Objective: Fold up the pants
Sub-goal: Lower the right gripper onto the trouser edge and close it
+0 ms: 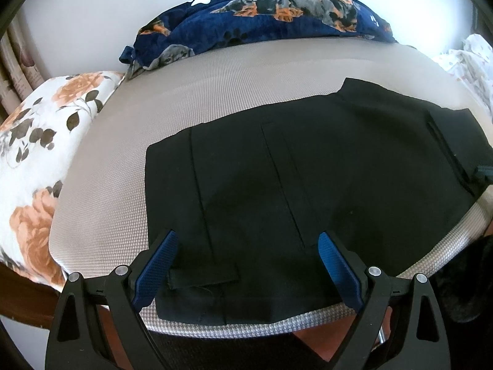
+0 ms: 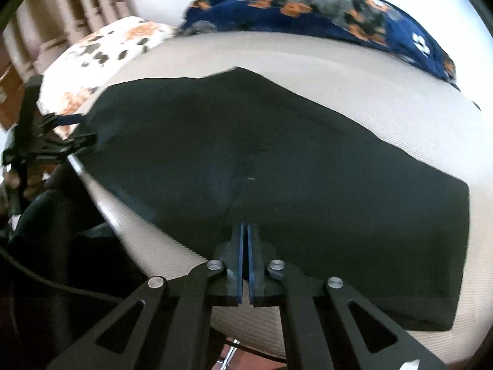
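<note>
We see the black pants [image 1: 308, 178] lying flat on the beige mattress [image 1: 215, 86], well short of the blue dog-print blanket [image 1: 277, 15] at its far edge. Our left tongs [image 1: 246, 240] gape wide over the near hem, gripping nothing. Our right tongs [image 2: 245, 226] are pressed together, pinching the pants' near edge. A flowered pillow [image 1: 37, 154] sits beside the mattress.

Black pants [image 1: 308, 178] lie flat and folded, filling the centre and right of the left wrist view, creases running lengthwise, a hem layer doubled at lower centre; in the right wrist view they [image 2: 277, 169] span the middle.
</note>
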Demonstrator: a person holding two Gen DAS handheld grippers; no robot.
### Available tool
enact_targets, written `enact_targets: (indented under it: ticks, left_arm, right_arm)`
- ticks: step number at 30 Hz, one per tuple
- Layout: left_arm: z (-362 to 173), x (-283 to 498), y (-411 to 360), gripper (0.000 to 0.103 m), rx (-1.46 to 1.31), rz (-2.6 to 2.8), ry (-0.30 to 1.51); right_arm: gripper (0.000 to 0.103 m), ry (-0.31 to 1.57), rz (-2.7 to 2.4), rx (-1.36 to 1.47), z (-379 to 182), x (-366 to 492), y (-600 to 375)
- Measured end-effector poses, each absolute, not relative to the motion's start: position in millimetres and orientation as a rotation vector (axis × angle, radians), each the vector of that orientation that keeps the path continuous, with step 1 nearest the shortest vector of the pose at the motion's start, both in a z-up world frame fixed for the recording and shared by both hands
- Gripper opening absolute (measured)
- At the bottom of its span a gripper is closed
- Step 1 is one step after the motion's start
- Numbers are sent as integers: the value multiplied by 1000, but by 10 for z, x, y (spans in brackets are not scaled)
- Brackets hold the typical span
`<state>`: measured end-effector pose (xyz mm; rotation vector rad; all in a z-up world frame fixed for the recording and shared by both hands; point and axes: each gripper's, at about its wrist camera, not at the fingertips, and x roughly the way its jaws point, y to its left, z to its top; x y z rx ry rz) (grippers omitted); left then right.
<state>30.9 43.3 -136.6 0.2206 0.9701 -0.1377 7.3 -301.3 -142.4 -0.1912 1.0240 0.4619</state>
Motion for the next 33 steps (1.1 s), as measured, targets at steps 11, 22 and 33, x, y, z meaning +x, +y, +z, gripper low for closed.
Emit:
enact_targets:
  ticks: [11, 22, 33]
  left_arm:
    - [-1396, 319, 454, 92, 216, -138, 982]
    - [-1412, 319, 469, 92, 214, -139, 994]
    - [-1437, 350, 479, 92, 200, -144, 1007]
  right_arm:
    - [53, 980, 468, -426, -1510, -32, -2694]
    - [35, 1058, 527, -321, -1469, 65, -2825]
    - [35, 1047, 478, -449, -1478, 108, -2770]
